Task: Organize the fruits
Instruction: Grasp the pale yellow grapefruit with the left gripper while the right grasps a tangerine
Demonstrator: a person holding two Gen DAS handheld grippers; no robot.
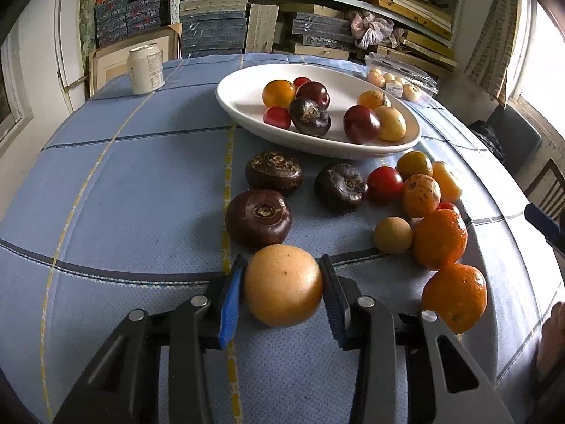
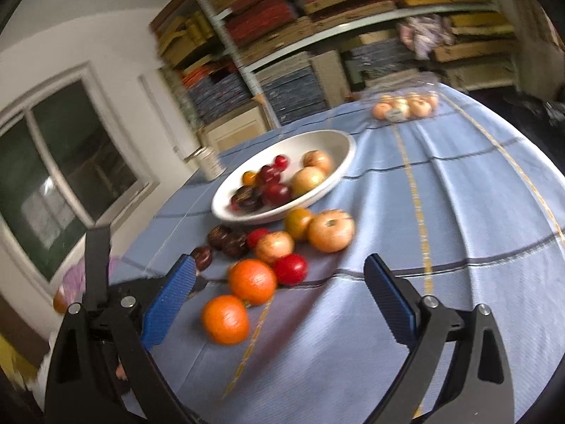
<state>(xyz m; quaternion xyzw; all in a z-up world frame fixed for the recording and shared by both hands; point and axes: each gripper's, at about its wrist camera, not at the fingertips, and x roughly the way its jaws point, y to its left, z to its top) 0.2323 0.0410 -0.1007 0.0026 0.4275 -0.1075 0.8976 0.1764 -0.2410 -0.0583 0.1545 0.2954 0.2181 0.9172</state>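
Left gripper has its blue pads pressed on both flanks of the tan round fruit, near edge of the table, the white bowl well beyond. Smooth, firm and probably light, so a hold across its widest middle should stop it squirting out. Right gripper hangs wide open, empty.

The table is seen from low and close by the left wrist view, faced across it toward the shelves. It is seen by the right wrist view from farther back, tilted and blurred. The white bowl, loose fruit and can are shared by both.
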